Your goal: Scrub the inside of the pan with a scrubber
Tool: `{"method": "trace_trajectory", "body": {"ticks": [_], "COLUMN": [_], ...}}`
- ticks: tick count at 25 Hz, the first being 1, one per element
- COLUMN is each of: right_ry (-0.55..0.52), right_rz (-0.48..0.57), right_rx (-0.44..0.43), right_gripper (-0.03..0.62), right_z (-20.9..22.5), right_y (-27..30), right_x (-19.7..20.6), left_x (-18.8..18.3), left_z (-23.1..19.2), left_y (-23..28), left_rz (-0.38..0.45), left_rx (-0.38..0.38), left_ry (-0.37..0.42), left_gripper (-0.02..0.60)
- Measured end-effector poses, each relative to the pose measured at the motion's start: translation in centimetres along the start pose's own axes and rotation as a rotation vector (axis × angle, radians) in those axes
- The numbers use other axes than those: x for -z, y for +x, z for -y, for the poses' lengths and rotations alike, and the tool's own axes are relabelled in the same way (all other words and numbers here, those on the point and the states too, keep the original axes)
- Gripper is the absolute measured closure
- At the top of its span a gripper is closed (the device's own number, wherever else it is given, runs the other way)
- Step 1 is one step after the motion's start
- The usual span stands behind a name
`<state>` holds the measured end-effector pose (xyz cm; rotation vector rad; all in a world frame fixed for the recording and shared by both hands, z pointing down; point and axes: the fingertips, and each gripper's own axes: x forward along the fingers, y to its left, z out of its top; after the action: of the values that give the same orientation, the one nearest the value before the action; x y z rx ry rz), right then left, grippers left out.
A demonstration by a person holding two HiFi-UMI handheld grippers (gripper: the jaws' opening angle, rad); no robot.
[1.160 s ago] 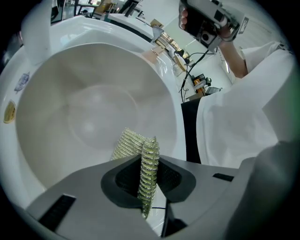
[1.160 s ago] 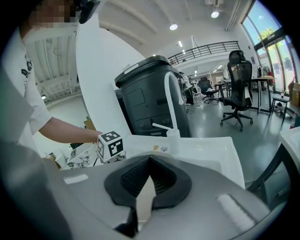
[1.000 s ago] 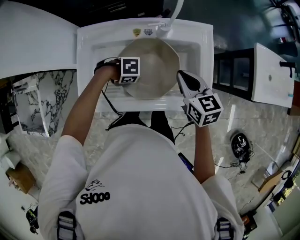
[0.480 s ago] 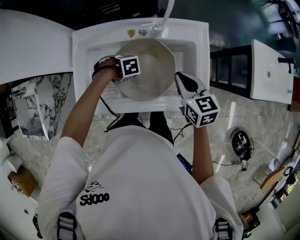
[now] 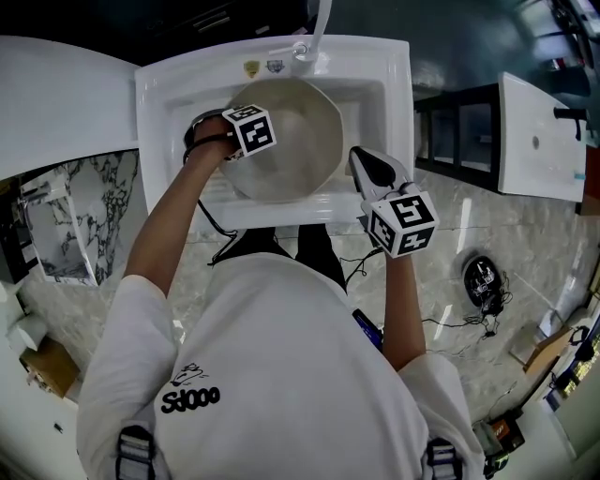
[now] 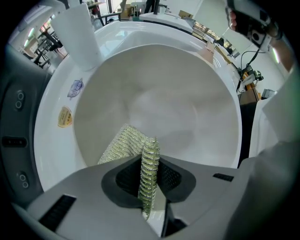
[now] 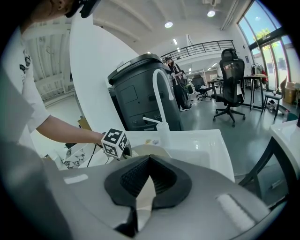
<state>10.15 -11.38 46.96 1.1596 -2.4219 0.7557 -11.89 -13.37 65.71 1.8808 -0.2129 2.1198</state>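
Head view, pan: pale round pan (image 5: 300,141) lies in the white sink (image 5: 394,66), below the faucet (image 5: 319,23).
Head view, left gripper: left gripper (image 5: 253,133) reaches over the pan's left rim, its marker cube above the pan's left half.
Head view, right gripper: right gripper (image 5: 362,161) sits at the pan's right edge, over the sink's front rim.
Left gripper view, claw: jaws are pinched on a green-and-silver mesh scrubber (image 6: 140,152). One fold stands up between them and the rest fans out to the left.
Left gripper view, contact: the scrubber's free part lies low against the pan's near wall. The pan's bare floor fills the view beyond it.
Right gripper view, claw: jaws are pressed together at the tips with a pale wedge between them. It matches the pan's rim just beyond, so they most likely grip that rim.
Right gripper view, surroundings: the left gripper's cube shows to the left, over the pan, with the faucet rising behind.
Step in hand: scrubbing looks under way on the pan's left inner wall, with the other claw steadying the pan.
Next move: press the mesh down and sweep it across the floor toward the far and right walls, which look unreached. The rim hold must stay firm so the pan does not slide in the sink.
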Motion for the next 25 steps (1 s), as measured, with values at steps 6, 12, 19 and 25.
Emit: {"method": "trace_trajectory", "body": {"ticks": [6, 12, 19, 25], "right_ry": [0.010, 0.020, 0.045, 0.062], "right_rz": [-0.004, -0.005, -0.016, -0.025], "right_rx": [0.005, 0.011, 0.019, 0.011], "right_gripper": [0.585, 0.585, 0.585, 0.585], "right_z": [0.6, 1.1, 1.8, 1.5], "right_y": [-0.3, -0.5, -1.0, -1.1], "right_x": [0.2, 0.4, 1.3, 2.0], "left_x": [-1.4, -3.5, -6.1, -7.7], "left_z": [-2.1, -3.5, -4.6, -4.8], "left_y": [-0.7, -0.8, -0.5, -0.1], "left_rz": [0.037, 0.065, 0.083, 0.134], "left_rx": [-0.067, -0.109, -0.100, -0.104], "left_ry": [-0.017, -0.019, -0.031, -0.040], "left_gripper": [0.522, 0.522, 0.523, 0.523]}}
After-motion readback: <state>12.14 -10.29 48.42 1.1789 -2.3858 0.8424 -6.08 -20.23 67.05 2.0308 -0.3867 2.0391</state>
